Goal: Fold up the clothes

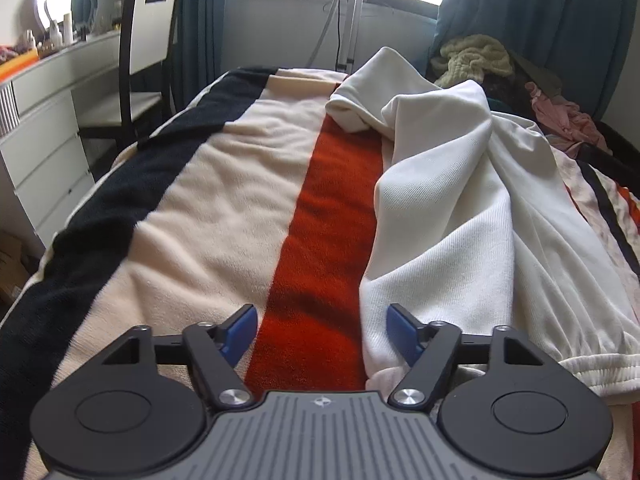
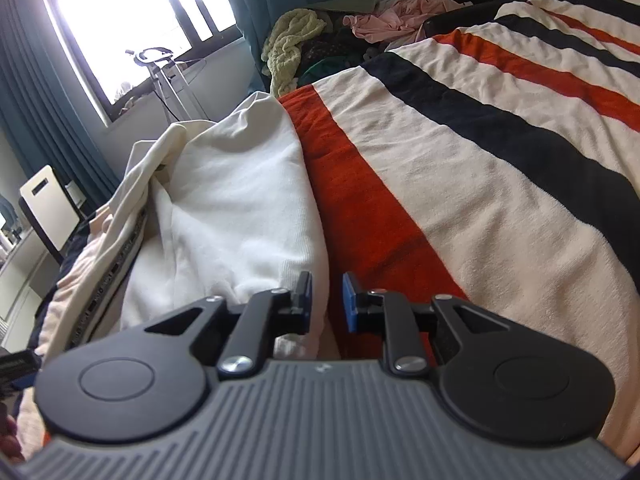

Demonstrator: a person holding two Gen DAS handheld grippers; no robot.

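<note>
White knit cloth, the garment, is lying in a long rumpled heap on the striped blanket of the bed, its long axis running away from both cameras toward the window, over and beside an orange stripe. The left gripper is hovering at the near end with jaws spread wide and gripping nothing; the garment's near edge is sitting by the right-hand pad, so the cloth is lying to that gripper's right. The right gripper is holding its jaws narrowly parted, empty, the garment's edge passing just ahead of the gap and its bulk spreading leftward. Both are appearing about equally near.
</note>
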